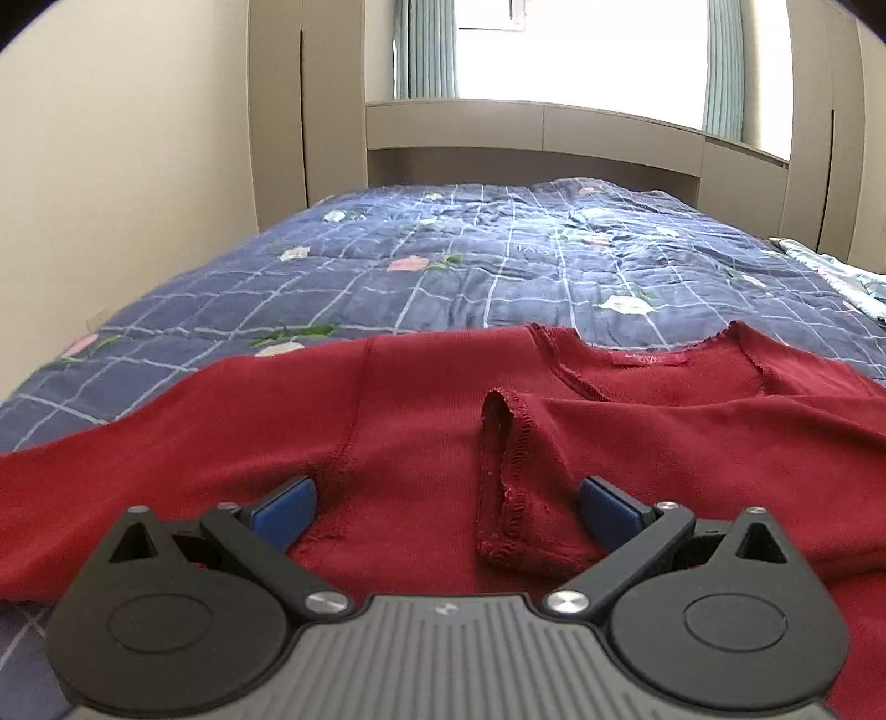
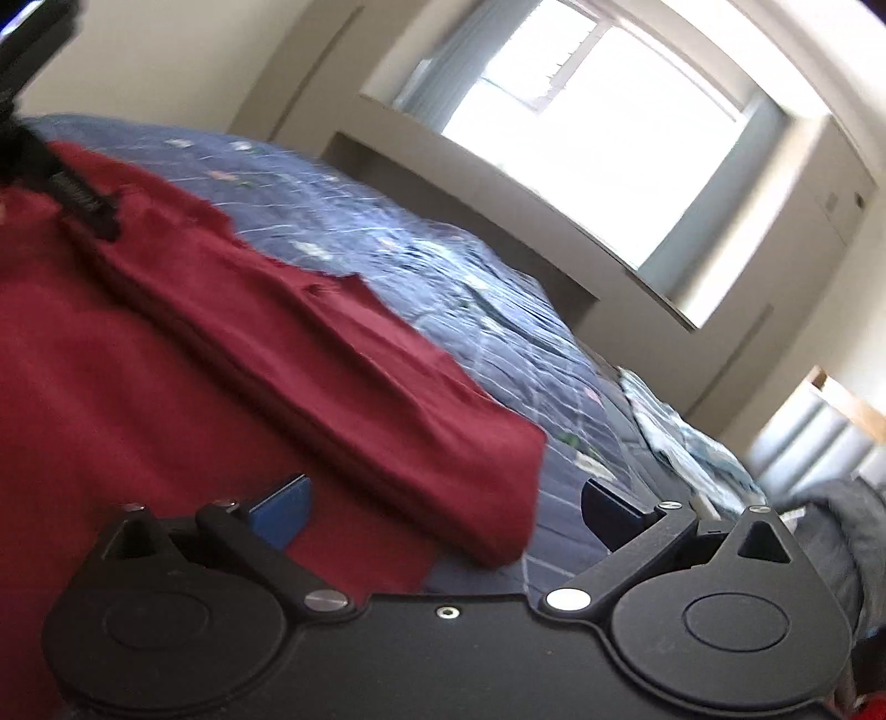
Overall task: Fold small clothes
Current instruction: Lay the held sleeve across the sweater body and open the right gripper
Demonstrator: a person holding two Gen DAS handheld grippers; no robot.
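I see the red sweater (image 1: 421, 421) spread flat on the bed, over a blue checked quilt (image 1: 498, 255) with flower prints. Neckline with its label (image 1: 645, 360) points away from me, toward the window (image 1: 576, 50). One sleeve runs off to the left; a folded hem edge (image 1: 506, 482) stands up as a ridge in the middle of the cloth.

My left gripper (image 1: 446, 501) sits low over the sweater, tilted down toward it, level side to side. Jaws spread wide, blue pads (image 1: 285, 507) on either side of the raised hem ridge, nothing pinched. I cannot tell if the pads touch the knit below.

My right gripper (image 2: 446, 501) is tilted down too, and its view is canted, so the bed runs diagonally across it. Picture is blurred. Jaws spread wide here as well, nothing between them: left pad (image 2: 282, 509) over red cloth, right pad over the quilt. The sweater's edge (image 2: 482, 471) lies between them, draped in long folds across the quilt.

At the top left of the right view a dark piece of rig (image 2: 66, 183) sits over the sweater; too blurred to say more. A light patterned cloth (image 2: 681, 437) lies at the bed's far right side.
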